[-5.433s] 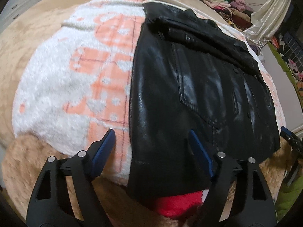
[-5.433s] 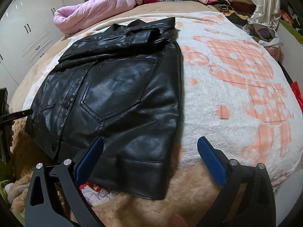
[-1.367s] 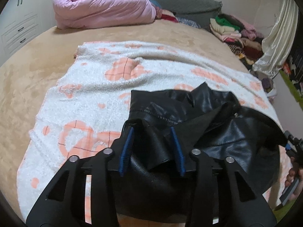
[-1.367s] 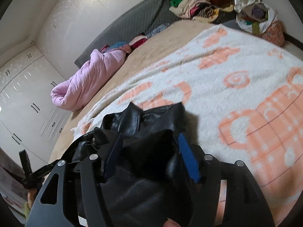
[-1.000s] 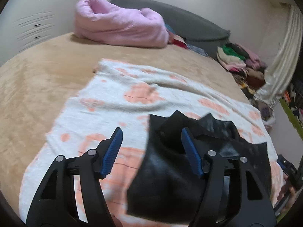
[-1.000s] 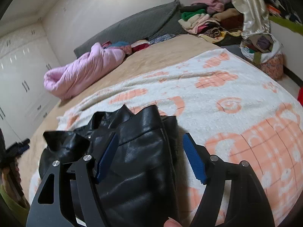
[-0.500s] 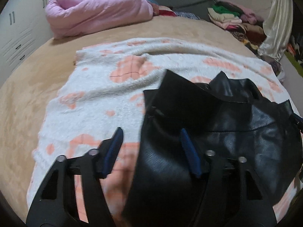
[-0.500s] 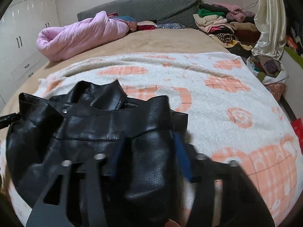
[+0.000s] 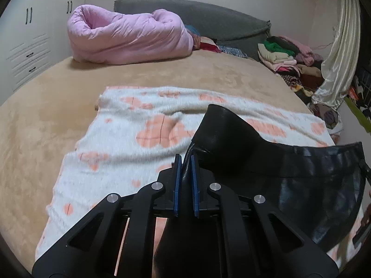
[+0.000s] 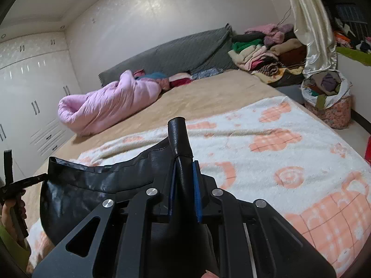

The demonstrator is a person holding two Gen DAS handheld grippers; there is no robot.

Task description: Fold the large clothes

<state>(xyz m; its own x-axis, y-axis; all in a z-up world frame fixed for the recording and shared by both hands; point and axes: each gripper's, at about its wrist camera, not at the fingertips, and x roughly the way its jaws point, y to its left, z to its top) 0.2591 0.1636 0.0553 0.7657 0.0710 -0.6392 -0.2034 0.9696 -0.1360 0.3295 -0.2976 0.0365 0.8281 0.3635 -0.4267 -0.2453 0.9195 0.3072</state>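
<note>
While the black leather jacket [image 9: 289,180] is held raised above the white-and-orange blanket [image 9: 129,139] on the bed [image 9: 46,106], its edge is clamped by the left hand-held gripper [image 9: 184,180] and the right hand-held gripper [image 10: 183,185].

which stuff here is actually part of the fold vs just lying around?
In the job:
- black leather jacket, lifted over the blanket
- left gripper, shut on the jacket
- right gripper, shut on the jacket
- white and orange blanket, the folding surface

Lying about:
- pink duvet
- pile of clothes
- bag of clothes
- grey headboard cushion
</note>
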